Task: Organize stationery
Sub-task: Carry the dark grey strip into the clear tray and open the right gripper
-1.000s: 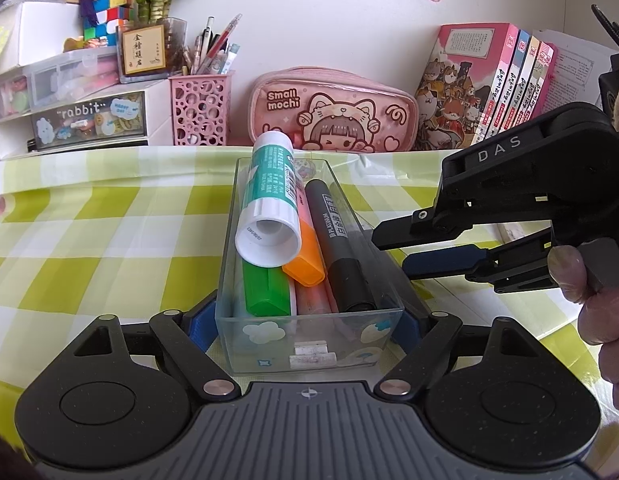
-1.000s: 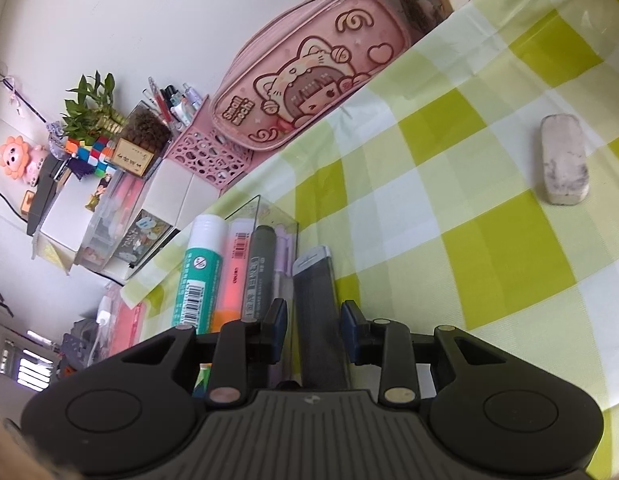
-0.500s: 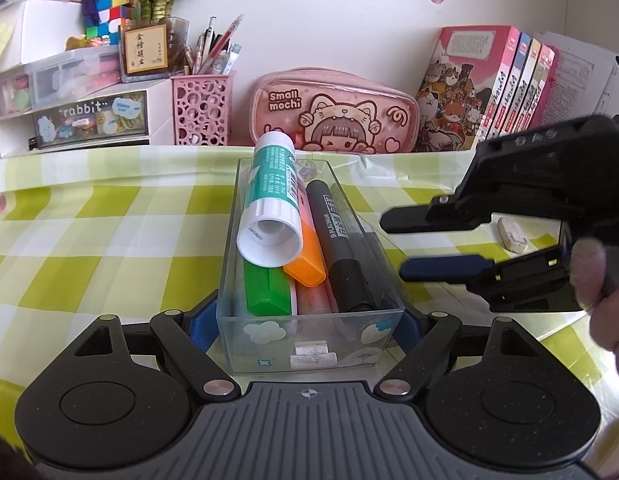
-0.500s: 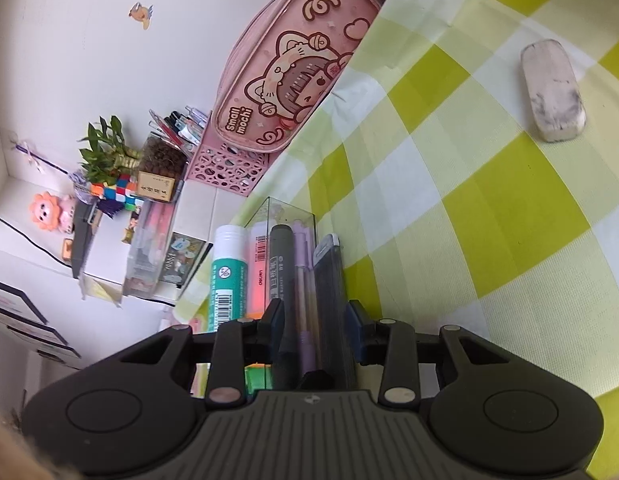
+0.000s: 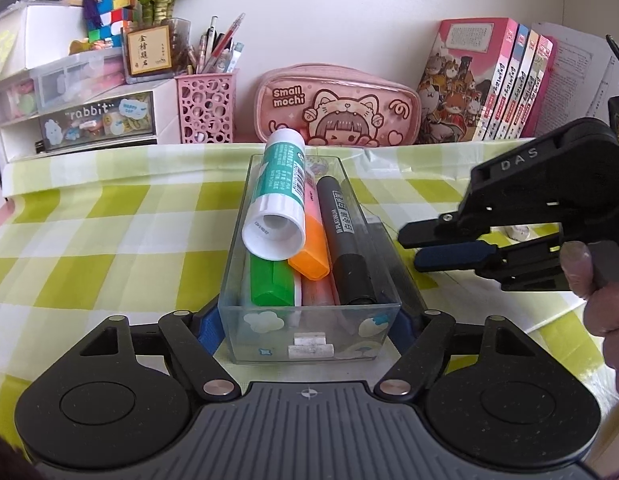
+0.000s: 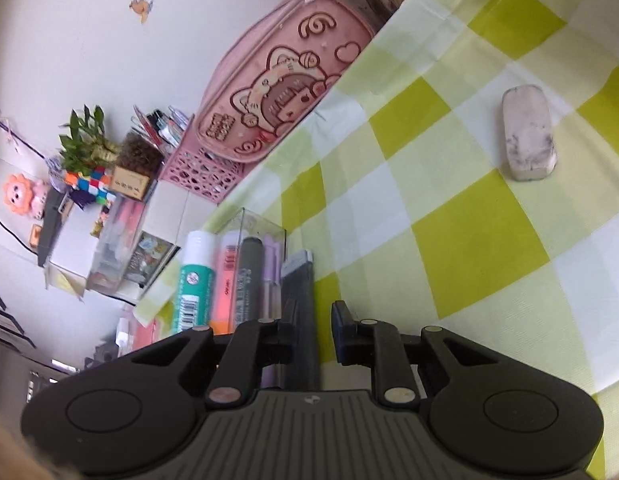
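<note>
Left hand-held gripper clamps the clear box of markers on the tabletop; right hand-held gripper, jaws just narrowing without gripping, straddles the dark case at the box's edge. Steady the box; close squarely.

Left wrist view sits low and close behind the clear box, facing the far wall. Right wrist view, rolled, looks from the box's right side across the desk. Both share the pink pouch.

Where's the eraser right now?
The eraser lies alone on the checked cloth, upper right in the right wrist view, away from the clear box.
</note>
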A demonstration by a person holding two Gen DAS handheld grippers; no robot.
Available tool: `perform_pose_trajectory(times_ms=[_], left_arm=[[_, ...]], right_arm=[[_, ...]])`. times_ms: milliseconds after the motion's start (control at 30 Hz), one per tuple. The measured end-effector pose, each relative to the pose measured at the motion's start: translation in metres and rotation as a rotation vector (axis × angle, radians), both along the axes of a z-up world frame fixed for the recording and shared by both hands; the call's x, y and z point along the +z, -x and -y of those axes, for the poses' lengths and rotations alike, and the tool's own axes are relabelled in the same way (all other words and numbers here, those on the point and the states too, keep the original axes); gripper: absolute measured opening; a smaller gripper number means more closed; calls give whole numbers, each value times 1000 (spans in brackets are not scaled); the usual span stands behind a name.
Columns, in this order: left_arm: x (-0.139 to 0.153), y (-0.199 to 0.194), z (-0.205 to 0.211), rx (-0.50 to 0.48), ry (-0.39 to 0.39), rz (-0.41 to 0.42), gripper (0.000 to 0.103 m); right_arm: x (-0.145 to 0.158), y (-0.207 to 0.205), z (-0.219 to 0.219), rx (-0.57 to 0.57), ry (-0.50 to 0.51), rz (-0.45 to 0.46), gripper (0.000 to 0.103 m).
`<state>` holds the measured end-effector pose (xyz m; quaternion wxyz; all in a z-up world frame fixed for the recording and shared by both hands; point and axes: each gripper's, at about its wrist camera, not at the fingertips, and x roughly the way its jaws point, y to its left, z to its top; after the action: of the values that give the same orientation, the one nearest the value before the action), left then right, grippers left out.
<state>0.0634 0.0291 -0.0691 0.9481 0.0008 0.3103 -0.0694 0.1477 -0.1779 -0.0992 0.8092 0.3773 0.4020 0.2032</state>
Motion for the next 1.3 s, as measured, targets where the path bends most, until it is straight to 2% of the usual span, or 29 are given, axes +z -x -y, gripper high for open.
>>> perform_pose_trajectory(times_ms=[167,200,367,767,933,1000,1100,1133,1300], left_arm=[[-2,4,-4,-23,-4,2,75],[-2,5,-4,-25,-3,8,75],[-3,6,-5,-28,3,21,75],[-3,6,-7,-25,18,26,76],[-4,7,-3,-28,-10,28,75],[-6,8,0,-31,-37,31,75],[-6,8,-1,-32,-32,31,75],[-6,8,-1,-32,-33,31,75],[-6,8,-2,-32,-33,31,75]], right_arm=[[-1,-2,-3,11,-23,-2,51],[-4,-2,0,8,-61,-12,54],[-14,-3,10,0,-200,-51,58],[-11,3,11,-5,-238,-45,58],[-10,4,12,10,-257,-38,49],[-10,3,7,26,-239,-42,48],[-8,2,-3,14,-126,-39,47],[-8,2,-6,15,-111,-32,44],[-5,3,-12,14,-58,-9,41]])
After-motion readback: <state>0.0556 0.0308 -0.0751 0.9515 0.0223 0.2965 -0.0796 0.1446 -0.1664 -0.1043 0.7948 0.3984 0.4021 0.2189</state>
